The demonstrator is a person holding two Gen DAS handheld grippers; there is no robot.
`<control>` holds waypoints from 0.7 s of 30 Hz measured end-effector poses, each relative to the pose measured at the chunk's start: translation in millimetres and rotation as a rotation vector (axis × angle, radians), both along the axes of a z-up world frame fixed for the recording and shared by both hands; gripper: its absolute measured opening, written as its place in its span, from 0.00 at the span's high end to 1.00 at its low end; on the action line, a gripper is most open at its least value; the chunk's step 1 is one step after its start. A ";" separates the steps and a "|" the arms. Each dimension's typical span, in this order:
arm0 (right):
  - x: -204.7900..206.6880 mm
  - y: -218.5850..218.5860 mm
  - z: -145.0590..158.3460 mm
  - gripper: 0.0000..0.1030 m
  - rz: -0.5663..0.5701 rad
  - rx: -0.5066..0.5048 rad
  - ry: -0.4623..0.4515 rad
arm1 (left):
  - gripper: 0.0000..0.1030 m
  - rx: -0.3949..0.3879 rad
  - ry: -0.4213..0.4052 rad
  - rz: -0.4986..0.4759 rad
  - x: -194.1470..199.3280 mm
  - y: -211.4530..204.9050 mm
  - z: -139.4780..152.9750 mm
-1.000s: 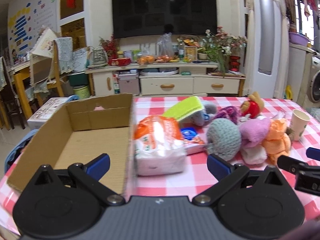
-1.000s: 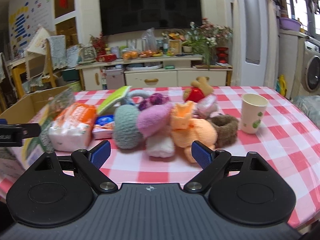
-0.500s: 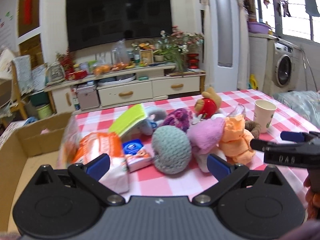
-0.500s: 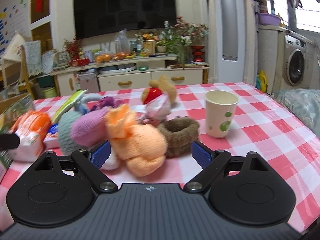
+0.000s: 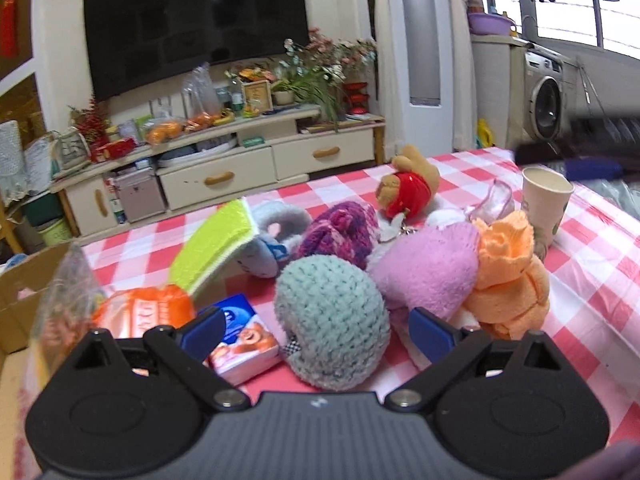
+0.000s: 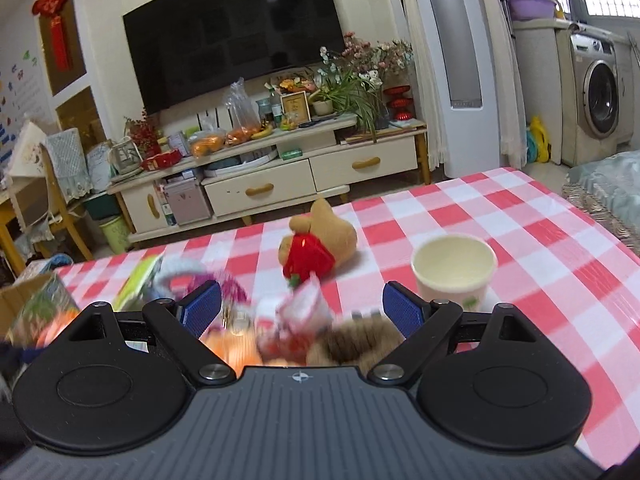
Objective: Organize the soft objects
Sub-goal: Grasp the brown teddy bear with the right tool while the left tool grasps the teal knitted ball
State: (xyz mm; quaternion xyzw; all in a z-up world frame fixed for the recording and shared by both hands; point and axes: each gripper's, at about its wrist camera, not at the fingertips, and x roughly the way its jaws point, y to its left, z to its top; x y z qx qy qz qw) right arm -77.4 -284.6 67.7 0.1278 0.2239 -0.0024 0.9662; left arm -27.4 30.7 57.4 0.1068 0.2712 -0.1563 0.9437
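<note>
A grey-green crocheted ball (image 5: 332, 320) lies on the checked tablecloth between the blue pads of my left gripper (image 5: 318, 336). Its jaws are closing, and neither pad touches the ball. Beside the ball lie a pink plush (image 5: 428, 268), an orange knitted toy (image 5: 508, 276), a purple knit (image 5: 340, 232) and a bear in a red shirt (image 5: 408, 188). My right gripper (image 6: 301, 310) is open and empty above blurred toys, with the bear (image 6: 316, 248) ahead of it and a brown furry ring (image 6: 352, 344) under it.
A cardboard box (image 5: 16, 308) stands at the left edge. Next to it lie an orange tissue pack (image 5: 140, 312), a small blue-and-pink packet (image 5: 244, 340) and a green sponge (image 5: 216, 248). A paper cup (image 6: 454, 272) stands at the right. A TV cabinet is beyond the table.
The left view has swung from the cardboard box to the crocheted ball, which is now closer and between the pads. The right gripper has moved right over the toys, towards the cup.
</note>
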 end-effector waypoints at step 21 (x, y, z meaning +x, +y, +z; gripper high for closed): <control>204.2 -21.7 -51.1 0.00 -0.106 0.218 0.383 | 0.26 0.010 0.073 -0.097 40.1 -18.6 -32.6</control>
